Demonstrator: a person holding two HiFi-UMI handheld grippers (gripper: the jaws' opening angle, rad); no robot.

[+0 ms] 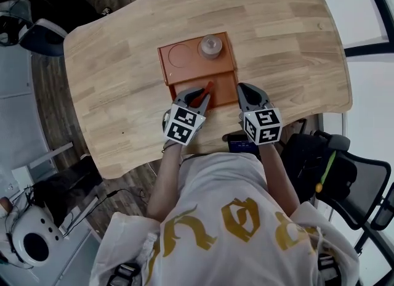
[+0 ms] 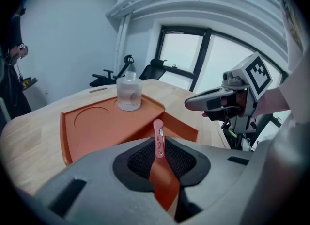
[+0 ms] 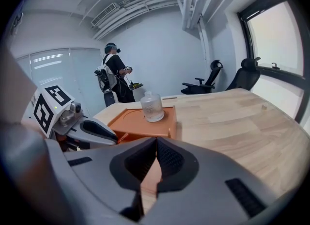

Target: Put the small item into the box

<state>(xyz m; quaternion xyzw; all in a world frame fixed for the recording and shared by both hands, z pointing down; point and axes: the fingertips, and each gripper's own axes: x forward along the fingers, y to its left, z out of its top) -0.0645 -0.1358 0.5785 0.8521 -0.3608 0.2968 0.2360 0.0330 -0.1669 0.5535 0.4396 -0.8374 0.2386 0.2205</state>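
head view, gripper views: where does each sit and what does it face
Head view: on the head, steeply down at the table; arms and torso show.
Left gripper view: on the left hand-held gripper, facing the bottle; jaws pinch a small red item.
Right gripper view: on the right hand-held gripper, jaws together, facing the bottle.
All share the orange box.
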